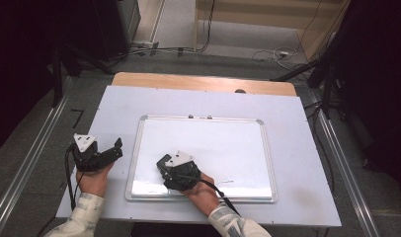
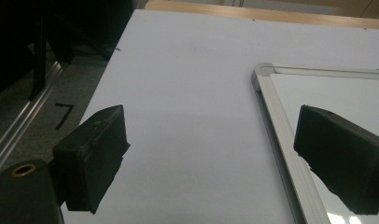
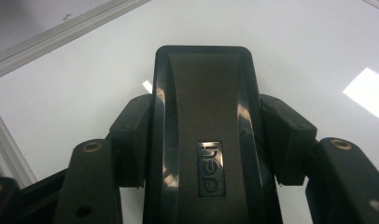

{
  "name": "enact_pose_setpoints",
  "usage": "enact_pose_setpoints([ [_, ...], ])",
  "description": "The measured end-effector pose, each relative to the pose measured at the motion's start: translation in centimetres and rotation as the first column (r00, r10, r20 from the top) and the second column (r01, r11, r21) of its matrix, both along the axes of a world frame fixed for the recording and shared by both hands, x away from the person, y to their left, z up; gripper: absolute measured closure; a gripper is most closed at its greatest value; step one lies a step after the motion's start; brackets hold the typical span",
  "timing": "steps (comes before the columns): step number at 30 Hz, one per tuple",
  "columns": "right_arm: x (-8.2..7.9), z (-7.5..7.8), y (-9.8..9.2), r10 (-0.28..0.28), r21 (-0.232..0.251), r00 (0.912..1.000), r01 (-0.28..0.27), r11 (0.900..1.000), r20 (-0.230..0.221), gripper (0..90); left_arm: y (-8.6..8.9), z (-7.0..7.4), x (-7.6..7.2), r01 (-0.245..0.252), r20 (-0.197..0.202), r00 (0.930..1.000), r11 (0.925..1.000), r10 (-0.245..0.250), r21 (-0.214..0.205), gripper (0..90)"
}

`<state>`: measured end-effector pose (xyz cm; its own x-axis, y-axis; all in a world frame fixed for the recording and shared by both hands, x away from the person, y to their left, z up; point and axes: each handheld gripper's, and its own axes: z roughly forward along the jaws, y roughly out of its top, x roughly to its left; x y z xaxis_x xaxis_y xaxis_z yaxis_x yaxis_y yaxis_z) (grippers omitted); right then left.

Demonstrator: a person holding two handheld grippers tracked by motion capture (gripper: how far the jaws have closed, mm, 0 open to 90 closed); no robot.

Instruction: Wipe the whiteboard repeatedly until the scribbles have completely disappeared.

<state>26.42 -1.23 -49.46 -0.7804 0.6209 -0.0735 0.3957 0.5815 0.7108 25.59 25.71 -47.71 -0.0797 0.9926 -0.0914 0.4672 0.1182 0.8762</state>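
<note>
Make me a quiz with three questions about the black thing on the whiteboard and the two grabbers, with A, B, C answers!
1. Where is the black eraser?
A. on the floor
B. over the whiteboard
C. on the bare wooden table edge

2. How many grippers are there?
A. one
B. two
C. three

3. How do the left gripper jaws stand?
A. wide apart, nothing between them
B. clamped on a pen
C. clamped on the eraser

Answers:
1 B, the right gripper view has white board all round the eraser.
2 B, the high view shows the left gripper and the right gripper, one per hand.
3 A, the left gripper view shows bare table between them.
</note>
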Motion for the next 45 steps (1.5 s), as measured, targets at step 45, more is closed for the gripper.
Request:
enact_pose_setpoints([
  [45,0.2,0.1,-9.2,-0.117,-0.013,0.9932,0.117,0.9931,0.003,39.4,0.1,0.0,-0.2,-0.010,-0.001,0.9999,0.9999,0.010,-0.001,10.1],
])
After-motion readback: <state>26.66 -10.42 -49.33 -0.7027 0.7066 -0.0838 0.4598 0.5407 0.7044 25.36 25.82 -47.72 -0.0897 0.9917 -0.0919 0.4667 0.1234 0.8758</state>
